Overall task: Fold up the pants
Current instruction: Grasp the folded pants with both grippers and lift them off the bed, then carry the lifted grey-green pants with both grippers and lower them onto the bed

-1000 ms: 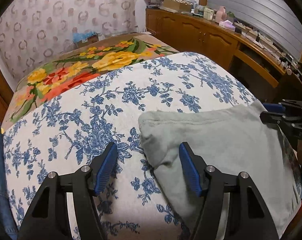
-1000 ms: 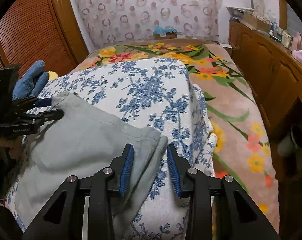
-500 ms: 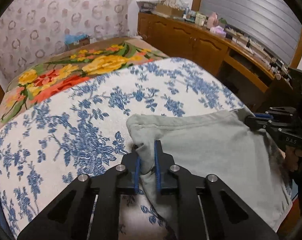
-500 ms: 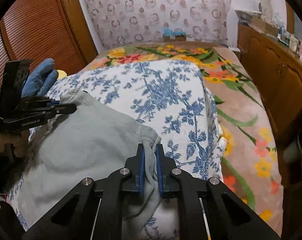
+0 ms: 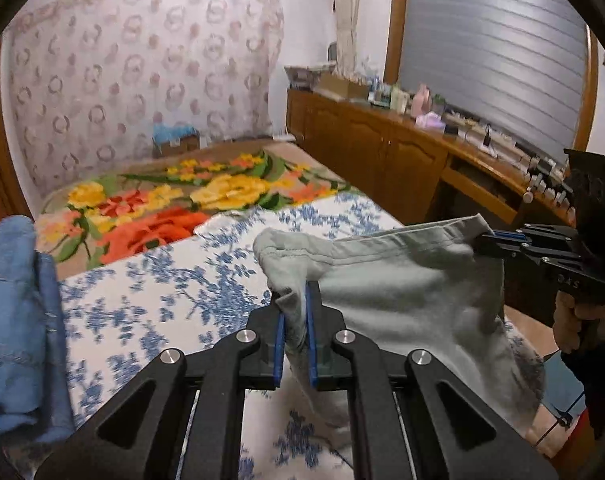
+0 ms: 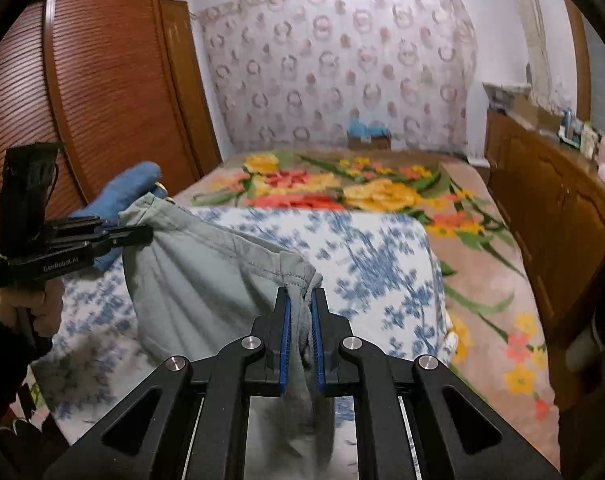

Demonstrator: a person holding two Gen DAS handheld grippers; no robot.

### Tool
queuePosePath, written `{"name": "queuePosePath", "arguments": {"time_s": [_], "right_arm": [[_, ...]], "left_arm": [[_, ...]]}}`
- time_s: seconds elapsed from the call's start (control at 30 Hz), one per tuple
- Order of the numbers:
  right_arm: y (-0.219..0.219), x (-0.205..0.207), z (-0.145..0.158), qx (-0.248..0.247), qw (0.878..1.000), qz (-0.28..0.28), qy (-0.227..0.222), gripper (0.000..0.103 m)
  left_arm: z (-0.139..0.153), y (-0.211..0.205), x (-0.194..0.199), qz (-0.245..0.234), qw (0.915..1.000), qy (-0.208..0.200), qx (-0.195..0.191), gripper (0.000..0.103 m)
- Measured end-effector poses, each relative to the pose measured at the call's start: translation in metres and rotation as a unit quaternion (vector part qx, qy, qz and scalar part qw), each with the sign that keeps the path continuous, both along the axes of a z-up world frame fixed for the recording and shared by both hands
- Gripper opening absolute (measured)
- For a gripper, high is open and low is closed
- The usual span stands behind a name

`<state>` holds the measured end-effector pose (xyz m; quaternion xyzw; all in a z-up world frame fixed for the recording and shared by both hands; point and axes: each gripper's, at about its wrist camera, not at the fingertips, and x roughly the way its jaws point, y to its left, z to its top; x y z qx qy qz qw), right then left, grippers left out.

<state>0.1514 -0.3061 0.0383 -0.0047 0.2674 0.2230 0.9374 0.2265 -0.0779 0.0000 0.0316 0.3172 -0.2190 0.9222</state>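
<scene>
Two handheld grippers hold up a pair of pale grey-green pants (image 5: 402,292) above a bed covered with a white spread printed with blue flowers (image 5: 174,280).

The left gripper (image 5: 294,332) has its blue-padded jaws closed tight on a bunched corner of the pants' hemmed edge. Its jaws have just been closing, with the cloth between them. The right gripper (image 6: 301,336) grips the opposite corner in the same way, its jaws also just closed on gathered fabric.

Between the two grippers the top edge of the pants hangs in a slack line, raised off the spread. The rest of the cloth drapes down from that edge, and its lower part lies on the bed.

In the left wrist view, the right gripper appears at the right edge, with a hand (image 5: 582,320) wrapped around its handle. In the right wrist view, the left gripper appears at the left edge, likewise held by a hand (image 6: 26,308).

A blue denim garment (image 5: 14,320) lies at the left side of the bed. Beyond the blue-flowered spread lies a blanket (image 6: 342,188) with bright yellow and orange flowers. A wooden cabinet (image 5: 382,152) with small items on its top runs along the right wall.
</scene>
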Motion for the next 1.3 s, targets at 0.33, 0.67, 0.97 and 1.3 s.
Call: {"name": "queuePosePath", "arguments": {"time_s": [0.33, 0.67, 0.97, 1.3], "right_arm": [[0.02, -0.075, 0.042, -0.001, 0.996, 0.028, -0.081, 0.009], [0.03, -0.133, 0.05, -0.002, 0.989, 0.054, -0.136, 0.009], [0.025, -0.159, 0.049, 0.001, 0.983, 0.083, -0.166, 0.009], [0.025, -0.134, 0.03, 0.003, 0.98, 0.119, -0.161, 0.009]], "left_arm": [[0.055, 0.037, -0.071, 0.019, 0.9963, -0.082, -0.017, 0.009], [0.093, 0.065, -0.127, 0.039, 0.9895, -0.136, -0.027, 0.009], [0.115, 0.087, -0.161, 0.061, 0.9818, -0.179, -0.018, 0.009], [0.1, 0.117, -0.163, 0.09, 0.9817, -0.167, -0.014, 0.009]]}}
